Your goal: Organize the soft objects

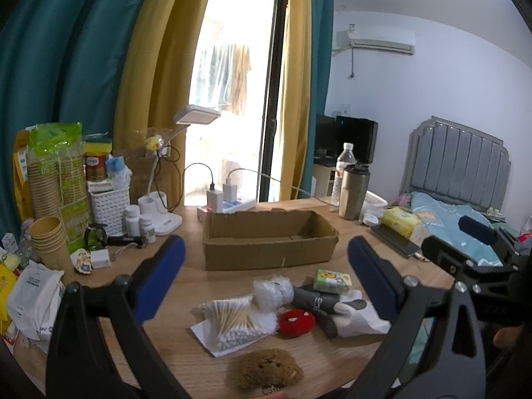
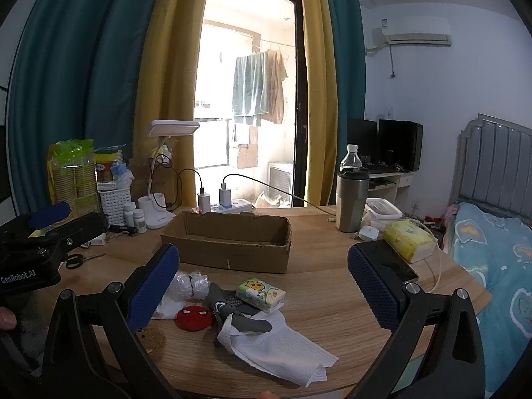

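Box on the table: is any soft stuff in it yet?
No, nothing is done: the box looks empty. Nothing is in hand either: the left gripper and the right gripper are both open. The red plush, brown plush, tissue pack and cloth lie in front of it.

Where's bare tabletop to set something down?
Free: wood right of the white cloth, in front of the phone; also the strip between cardboard box and the pile. Crowded: table's left edge around the paper cups and back-right by the tumbler.
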